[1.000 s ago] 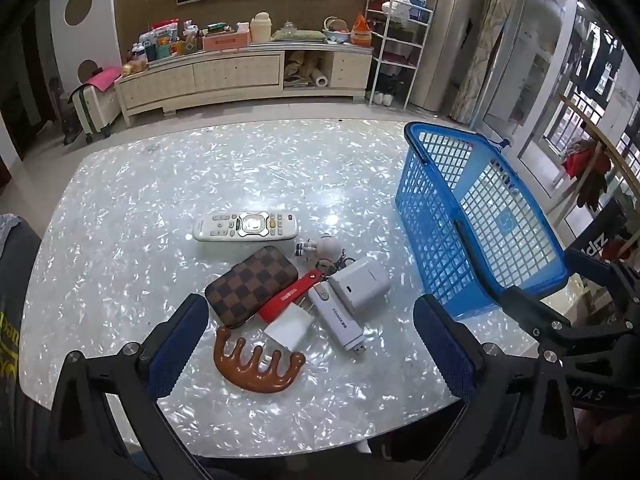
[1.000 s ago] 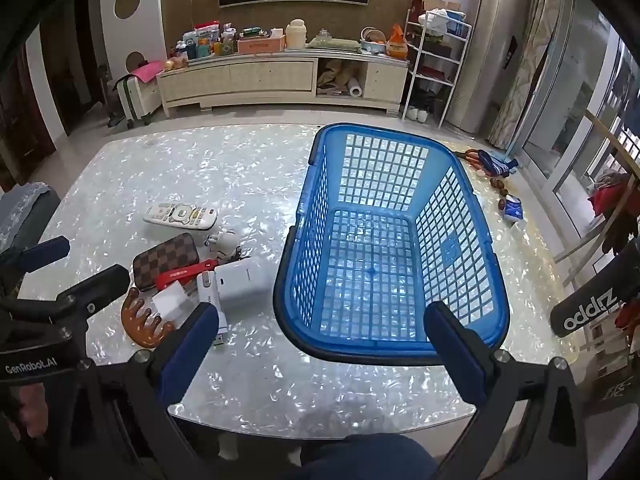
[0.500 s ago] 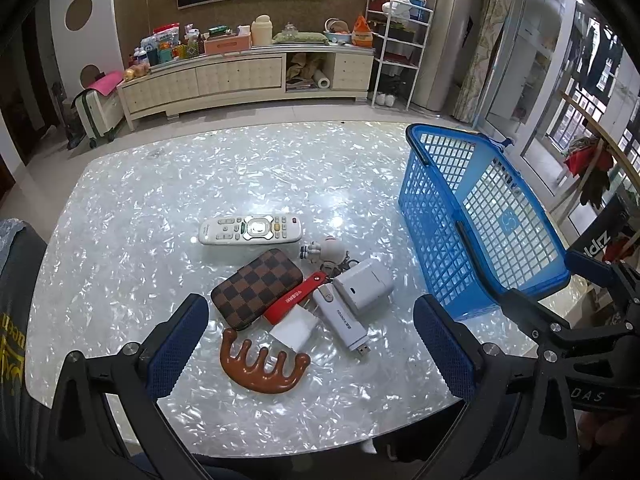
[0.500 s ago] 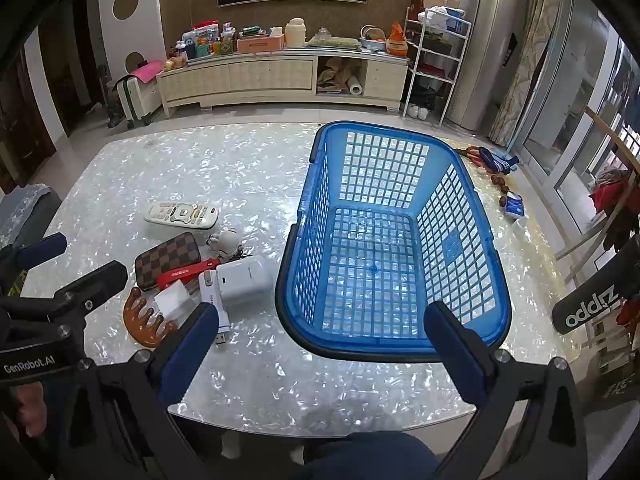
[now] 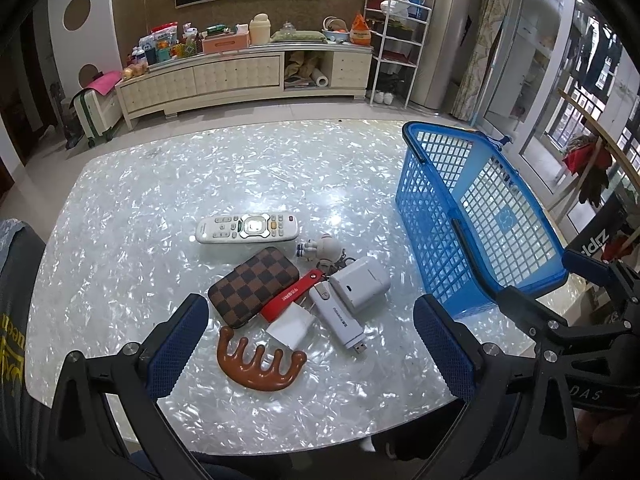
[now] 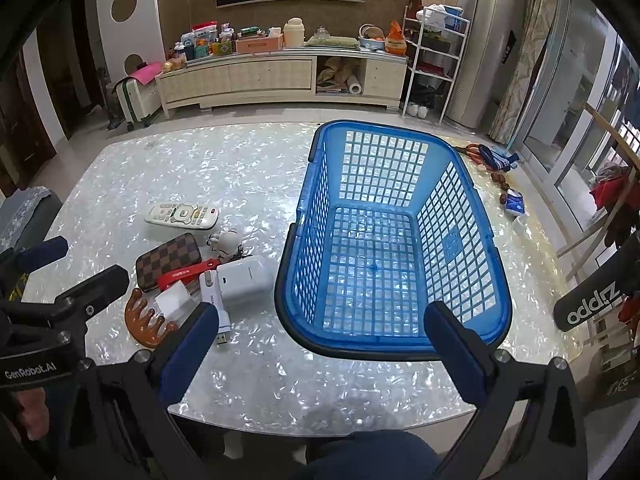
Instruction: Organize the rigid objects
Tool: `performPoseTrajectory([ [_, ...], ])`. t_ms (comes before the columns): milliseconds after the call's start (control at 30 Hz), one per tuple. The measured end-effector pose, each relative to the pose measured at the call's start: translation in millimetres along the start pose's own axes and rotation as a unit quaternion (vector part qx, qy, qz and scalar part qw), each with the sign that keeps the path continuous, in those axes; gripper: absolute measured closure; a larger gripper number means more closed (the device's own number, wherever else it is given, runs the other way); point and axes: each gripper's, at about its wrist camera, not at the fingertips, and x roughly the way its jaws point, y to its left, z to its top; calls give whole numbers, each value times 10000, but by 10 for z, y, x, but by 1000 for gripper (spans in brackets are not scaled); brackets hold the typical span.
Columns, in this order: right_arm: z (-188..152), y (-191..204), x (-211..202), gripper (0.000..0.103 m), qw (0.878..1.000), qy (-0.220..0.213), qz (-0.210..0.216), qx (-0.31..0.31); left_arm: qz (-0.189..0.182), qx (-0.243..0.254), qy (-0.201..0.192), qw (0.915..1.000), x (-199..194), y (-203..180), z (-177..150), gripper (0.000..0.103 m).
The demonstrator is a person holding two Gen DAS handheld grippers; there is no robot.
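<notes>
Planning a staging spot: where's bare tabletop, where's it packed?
Free: the far table beyond the remote, the left side beside the checkered wallet, and the near strip before the wooden comb. The blue basket is empty. Crowded: the cluster between wallet and basket, items touching or overlapping.

A: Which items are partly hidden in the pile?

B: The white charger block (image 5: 291, 327) covers the near end of the red strap (image 5: 292, 297). In the right wrist view, the right gripper's left finger (image 6: 188, 350) covers the near end of the wooden comb (image 6: 146, 320).

A: Anything cut off?

B: The far-right rim of the blue basket (image 5: 480, 224) runs behind the right gripper's frame in the left wrist view. Lettering on the white USB stick (image 5: 338, 317) is too small to read.
</notes>
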Motion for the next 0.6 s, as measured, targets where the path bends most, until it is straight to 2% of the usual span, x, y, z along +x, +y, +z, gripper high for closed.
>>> performPoseTrajectory([
  [433,60,-41,25,0,10000,61,-6,34,-9,113,19,9999,49,-35,14,0],
  [600,115,-150,95,0,9996,243,30,156,-7,64,101,9999,104,-17,38,0],
])
